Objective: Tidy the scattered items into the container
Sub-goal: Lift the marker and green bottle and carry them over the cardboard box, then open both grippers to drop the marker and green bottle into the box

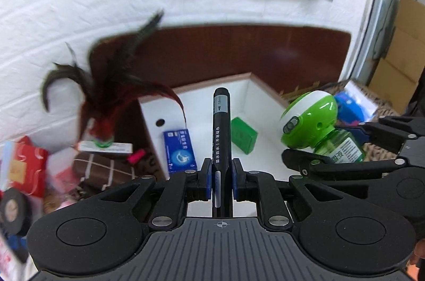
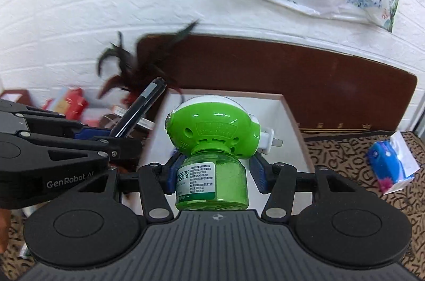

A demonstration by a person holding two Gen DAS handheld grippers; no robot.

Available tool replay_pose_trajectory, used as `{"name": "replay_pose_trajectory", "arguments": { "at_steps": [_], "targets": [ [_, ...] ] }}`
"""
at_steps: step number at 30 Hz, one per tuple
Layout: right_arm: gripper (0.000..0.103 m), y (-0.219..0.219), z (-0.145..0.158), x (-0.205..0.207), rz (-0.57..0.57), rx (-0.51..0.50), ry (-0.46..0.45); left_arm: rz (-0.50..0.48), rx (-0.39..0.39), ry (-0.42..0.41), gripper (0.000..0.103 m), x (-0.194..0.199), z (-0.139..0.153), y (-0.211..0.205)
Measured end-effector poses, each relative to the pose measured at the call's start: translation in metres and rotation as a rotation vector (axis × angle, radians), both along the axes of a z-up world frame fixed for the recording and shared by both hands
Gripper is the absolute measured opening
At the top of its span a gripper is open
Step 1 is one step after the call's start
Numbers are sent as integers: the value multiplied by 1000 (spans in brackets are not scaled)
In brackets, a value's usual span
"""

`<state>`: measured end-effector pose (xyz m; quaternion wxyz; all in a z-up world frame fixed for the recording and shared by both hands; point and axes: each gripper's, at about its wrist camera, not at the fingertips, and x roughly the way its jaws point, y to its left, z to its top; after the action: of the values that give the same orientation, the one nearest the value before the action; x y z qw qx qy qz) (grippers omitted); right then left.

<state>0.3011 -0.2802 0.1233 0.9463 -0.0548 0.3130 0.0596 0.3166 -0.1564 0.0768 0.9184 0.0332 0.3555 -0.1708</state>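
Observation:
My left gripper (image 1: pixel 222 181) is shut on a black marker pen (image 1: pixel 221 127), held above the white container (image 1: pixel 198 92). My right gripper (image 2: pixel 212 174) is shut on a green mosquito-repellent bottle with a green plug-in heater (image 2: pixel 212 148), also above the container (image 2: pixel 297 132). The bottle shows at the right in the left wrist view (image 1: pixel 316 127); the pen shows at the left in the right wrist view (image 2: pixel 139 108). Inside the container lie a blue box (image 1: pixel 180 151) and a green block (image 1: pixel 243 135).
A feather shuttlecock (image 1: pixel 103 106) stands left of the container on a small box. Red packets (image 1: pixel 24 169), a brown checked item (image 1: pixel 103 171) and a tape roll (image 1: pixel 13 209) lie at the left. A blue tissue pack (image 2: pixel 390 161) lies right. A brown headboard (image 2: pixel 292 68) is behind.

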Motion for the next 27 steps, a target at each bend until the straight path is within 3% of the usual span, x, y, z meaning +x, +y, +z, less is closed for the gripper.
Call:
{"name": "replay_pose_trajectory", "arguments": {
  "at_steps": [7,12,23,25,26,27],
  "targets": [
    [59,-19,-57,61,-36,-58,173,12,84,131,11,64,-66,-23],
    [59,-31,-99,98,-39,-83,318,-32,111,183,11,96,-86,-39],
    [59,-22,-117,151,-12,-229,418,10,138,247,13,151,-114,-51],
    [59,-24,-119,159,-10,-215,414,16,125,233,32,154,-111,-50],
    [59,-25,-119,161,-10,-205,409,23,132,213,47,153,-109,-50],
    [60,-25,-120,163,-10,-200,402,32,143,191,71,152,-107,-51]
  ]
}}
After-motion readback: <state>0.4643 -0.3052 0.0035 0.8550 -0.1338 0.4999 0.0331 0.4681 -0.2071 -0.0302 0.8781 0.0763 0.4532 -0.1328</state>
